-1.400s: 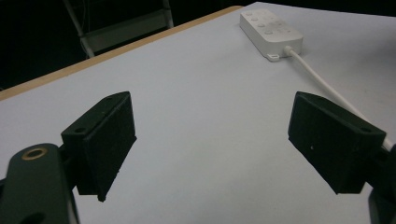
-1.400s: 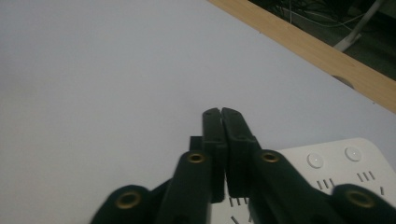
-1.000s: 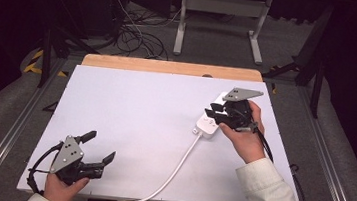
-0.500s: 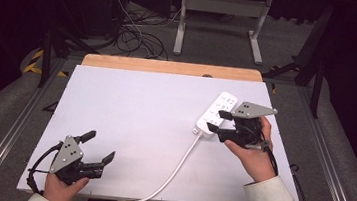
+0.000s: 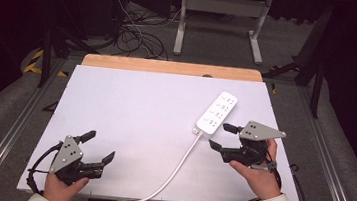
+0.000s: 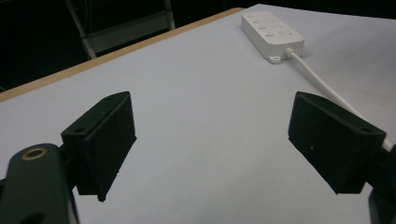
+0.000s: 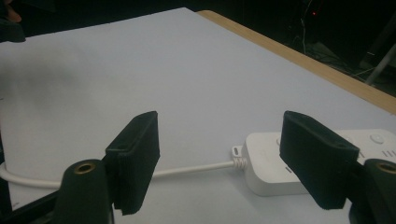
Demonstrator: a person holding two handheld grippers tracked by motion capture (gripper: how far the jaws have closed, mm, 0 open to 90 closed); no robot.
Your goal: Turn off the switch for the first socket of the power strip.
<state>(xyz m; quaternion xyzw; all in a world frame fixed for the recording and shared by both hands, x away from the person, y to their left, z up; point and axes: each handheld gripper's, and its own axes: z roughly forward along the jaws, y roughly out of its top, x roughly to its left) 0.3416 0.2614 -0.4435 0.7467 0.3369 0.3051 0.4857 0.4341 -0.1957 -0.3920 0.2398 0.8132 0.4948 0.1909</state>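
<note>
Item 1. Bench point(image 5: 129, 120): white sheet over a wooden top, the wood showing along the far edge. Smooth surface; judged risk: a light thing nudged on it will slide rather than stay put.

Item 2. Cord point(image 5: 171, 172): white, running from the near end of the power strip across the sheet and off the near edge of the bench. Judged risk: a finger or forearm catching it would drag the strip along; its pull could also swing the strip round if that is lifted by one end.

Item 3. Power strip point(image 5: 217, 113): white, flat on the sheet, right of centre toward the far edge, long axis angled away. Nothing holds it. Judged risk: a pinch on one corner would tilt or spin it; its smooth hard case may slip from the pads.

Item 4. Right gripper point(image 5: 223, 137): just beside the strip's near end, fingers point(image 7: 137, 158) released and spread wide, nothing between them. In the right gripper view the strip lies partly behind one finger. Judged risk: closing from here, off centre, would shove the strip instead of gripping it.

Item 5. Left gripper point(image 5: 98, 146): near-left corner, well apart from the strip, fingers point(image 6: 103, 140) released, empty. Risk judged low here.
</note>
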